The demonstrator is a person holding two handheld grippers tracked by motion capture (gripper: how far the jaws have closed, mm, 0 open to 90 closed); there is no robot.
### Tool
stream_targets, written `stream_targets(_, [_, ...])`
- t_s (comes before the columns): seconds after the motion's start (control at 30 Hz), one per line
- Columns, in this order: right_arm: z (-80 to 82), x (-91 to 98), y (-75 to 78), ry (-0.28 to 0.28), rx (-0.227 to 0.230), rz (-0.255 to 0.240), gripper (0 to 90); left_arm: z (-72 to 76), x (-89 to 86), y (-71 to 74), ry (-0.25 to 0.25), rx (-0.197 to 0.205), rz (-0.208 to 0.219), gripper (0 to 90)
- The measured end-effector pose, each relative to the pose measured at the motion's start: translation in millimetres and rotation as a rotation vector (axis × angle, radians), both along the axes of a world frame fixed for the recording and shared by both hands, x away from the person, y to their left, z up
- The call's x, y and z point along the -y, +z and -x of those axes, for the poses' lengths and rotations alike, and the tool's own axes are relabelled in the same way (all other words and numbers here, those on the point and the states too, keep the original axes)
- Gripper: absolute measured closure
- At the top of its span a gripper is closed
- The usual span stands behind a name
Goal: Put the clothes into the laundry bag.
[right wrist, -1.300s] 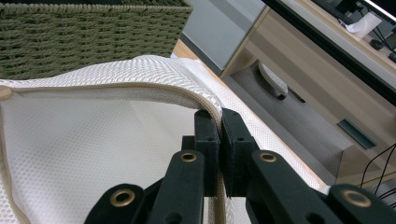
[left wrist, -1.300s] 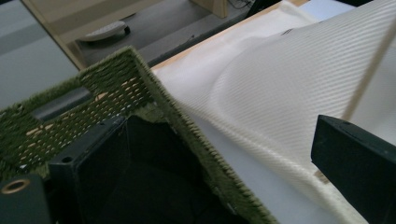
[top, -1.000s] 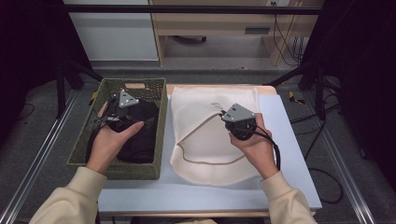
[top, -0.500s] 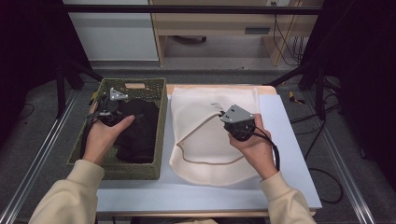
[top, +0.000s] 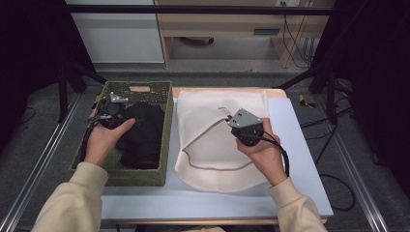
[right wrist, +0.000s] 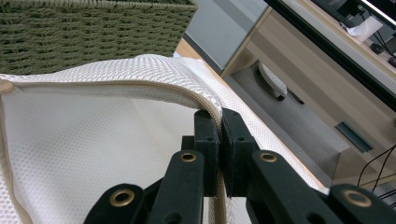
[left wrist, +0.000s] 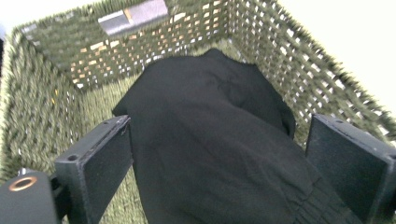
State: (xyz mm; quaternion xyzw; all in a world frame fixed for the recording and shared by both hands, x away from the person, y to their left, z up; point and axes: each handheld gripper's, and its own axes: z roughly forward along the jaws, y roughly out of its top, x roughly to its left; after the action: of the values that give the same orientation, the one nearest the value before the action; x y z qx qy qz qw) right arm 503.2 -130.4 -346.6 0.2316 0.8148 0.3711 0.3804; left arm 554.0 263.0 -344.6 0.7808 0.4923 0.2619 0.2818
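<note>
Right gripper pinches the white mesh laundry bag's zipped rim; left gripper gapes empty over the black garment inside the green woven basket, where fabric may snag.

Left gripper, inside green woven basket: jaws apart, black garment directly ahead and between them. Basket walls close on both sides and beyond the garment; bare basket floor to the left of the left jaw. The way out is upward.

Right gripper, over white mesh bag: jaws clamped on the bag's piped edge, raising it into an opening. Bag interior open to its left. Basket's outer wall stands beyond the bag. Bare table to its right, unobstructed.
</note>
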Motion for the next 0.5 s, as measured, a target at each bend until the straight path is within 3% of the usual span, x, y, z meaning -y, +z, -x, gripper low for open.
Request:
stream_targets(0.17, [-0.5, -0.4, -1.2, 0.0, -0.005, 0.003, 86.4, -7.3, -1.0, -8.7, 0.009, -0.018, 0.008, 6.4])
stream_targets(0.5, [0.2, -3.5, -3.4, 0.007, -0.012, 0.011, 86.1, -31.1, -5.4, -32.2, 0.044, -0.06, 0.087, 6.2])
